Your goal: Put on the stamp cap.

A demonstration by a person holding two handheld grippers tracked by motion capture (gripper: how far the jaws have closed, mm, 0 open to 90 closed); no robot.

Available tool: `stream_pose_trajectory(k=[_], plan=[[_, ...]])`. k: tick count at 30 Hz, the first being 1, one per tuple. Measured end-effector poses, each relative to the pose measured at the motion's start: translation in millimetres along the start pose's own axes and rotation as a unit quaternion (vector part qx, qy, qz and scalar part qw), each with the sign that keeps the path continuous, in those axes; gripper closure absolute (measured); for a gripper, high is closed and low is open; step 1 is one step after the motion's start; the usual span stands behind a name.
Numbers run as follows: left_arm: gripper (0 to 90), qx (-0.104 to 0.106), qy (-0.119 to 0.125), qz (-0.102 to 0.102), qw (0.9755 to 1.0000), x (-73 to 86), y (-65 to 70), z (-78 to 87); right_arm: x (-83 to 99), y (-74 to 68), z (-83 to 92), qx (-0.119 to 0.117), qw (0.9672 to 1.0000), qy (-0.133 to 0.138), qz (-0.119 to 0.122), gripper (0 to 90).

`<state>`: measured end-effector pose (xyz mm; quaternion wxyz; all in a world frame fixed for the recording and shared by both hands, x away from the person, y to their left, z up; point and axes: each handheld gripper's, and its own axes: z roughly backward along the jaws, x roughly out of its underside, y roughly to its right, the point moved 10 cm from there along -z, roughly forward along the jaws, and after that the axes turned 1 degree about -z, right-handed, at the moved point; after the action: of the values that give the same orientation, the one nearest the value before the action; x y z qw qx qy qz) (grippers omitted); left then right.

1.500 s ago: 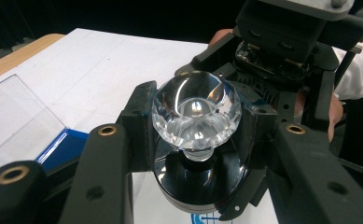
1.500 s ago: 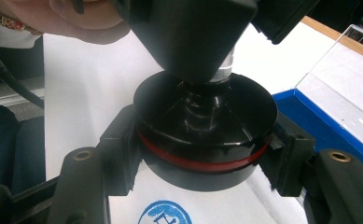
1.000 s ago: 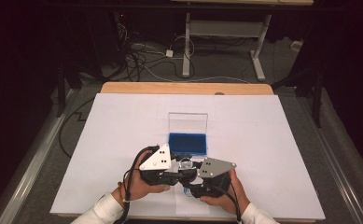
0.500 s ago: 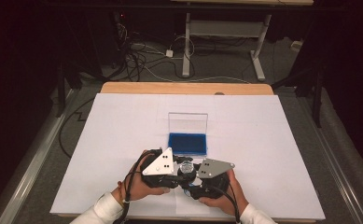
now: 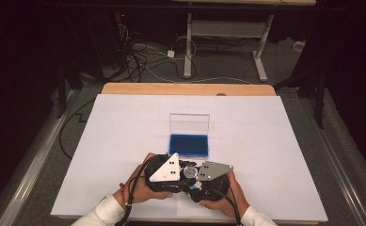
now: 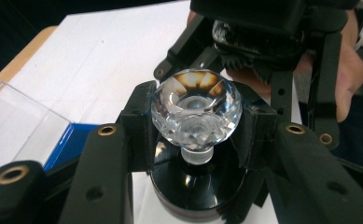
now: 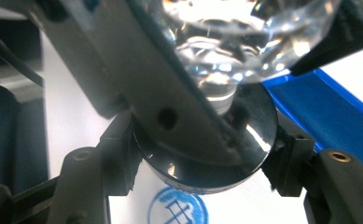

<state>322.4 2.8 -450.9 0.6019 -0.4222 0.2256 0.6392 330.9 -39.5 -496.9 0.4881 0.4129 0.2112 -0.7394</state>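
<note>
Between the jaws of the left gripper (image 6: 195,140) sits a clear faceted crystal knob (image 6: 196,108), clamped at its widest part by both pads. Directly beneath the knob, joined by a short clear stem, is a round black base (image 7: 207,154); the right gripper (image 7: 202,158) is closed on that base from either side. Both grippers meet tip to tip at the near edge of the white table sheet (image 5: 274,141). Just beyond them lies an open case with blue lining (image 5: 188,145) and an upright clear lid (image 5: 189,124).
</note>
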Motion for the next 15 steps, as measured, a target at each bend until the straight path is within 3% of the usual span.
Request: stream_pose_trajectory(k=[4, 6, 15], plan=[[54.3, 0.019, 0.028, 0.040, 0.9986, -2.1, -8.6, 7.3, -3.3, 3.9, 4.8, 0.008, 0.9999, 0.013, 0.001, 38.4], [54.3, 0.021, 0.031, 0.048, 0.9981, -1.1, -10.8, 9.1, -4.5, 6.1, 7.7, 0.015, 0.9997, 0.016, 0.011, 38.3], [53.7, 0.019, 0.034, 0.056, 0.9977, -0.5, -11.4, 6.8, -2.0, 7.0, 7.9, 0.021, 0.9996, 0.016, 0.011, 38.2]])
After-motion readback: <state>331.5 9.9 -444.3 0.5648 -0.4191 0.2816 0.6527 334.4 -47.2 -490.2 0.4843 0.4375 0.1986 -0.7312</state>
